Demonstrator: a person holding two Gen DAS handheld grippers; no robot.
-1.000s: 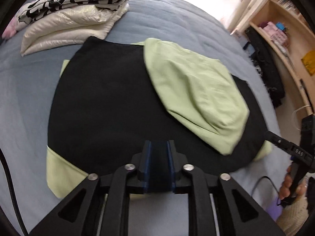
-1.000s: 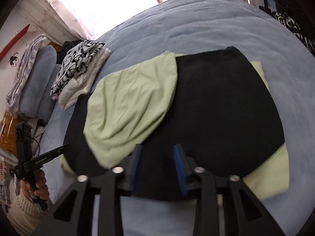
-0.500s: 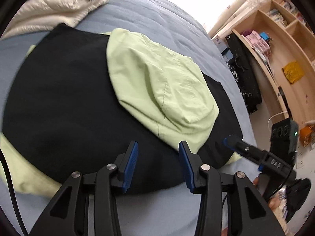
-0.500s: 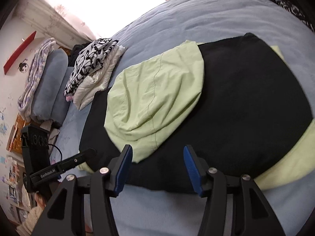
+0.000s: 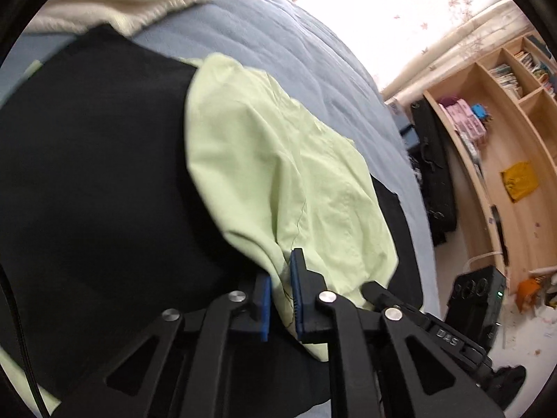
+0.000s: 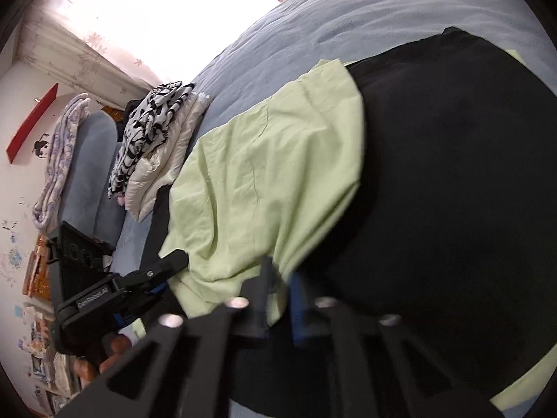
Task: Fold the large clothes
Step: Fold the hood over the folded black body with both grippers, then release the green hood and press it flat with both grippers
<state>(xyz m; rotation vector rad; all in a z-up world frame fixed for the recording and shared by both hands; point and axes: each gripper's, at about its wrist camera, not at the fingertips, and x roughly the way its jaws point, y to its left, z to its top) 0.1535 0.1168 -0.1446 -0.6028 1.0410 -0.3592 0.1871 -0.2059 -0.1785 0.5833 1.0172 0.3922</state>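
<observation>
A black and light-green garment (image 5: 104, 191) is lying spread on the blue bed (image 5: 296, 55), its green sleeve (image 5: 278, 174) folded over the black body, running lengthwise from the far edge toward both grippers. The left gripper (image 5: 281, 292) and right gripper (image 6: 278, 289) have just been closing and are each pinching the sleeve's near end.

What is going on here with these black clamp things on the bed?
A person is folding a black and light green garment spread on a blue bed. Each hand holds a gripping tool; the left tool and the right tool have just closed on the near edge of the folded-over green sleeve, seemingly ready to pull it.
</observation>
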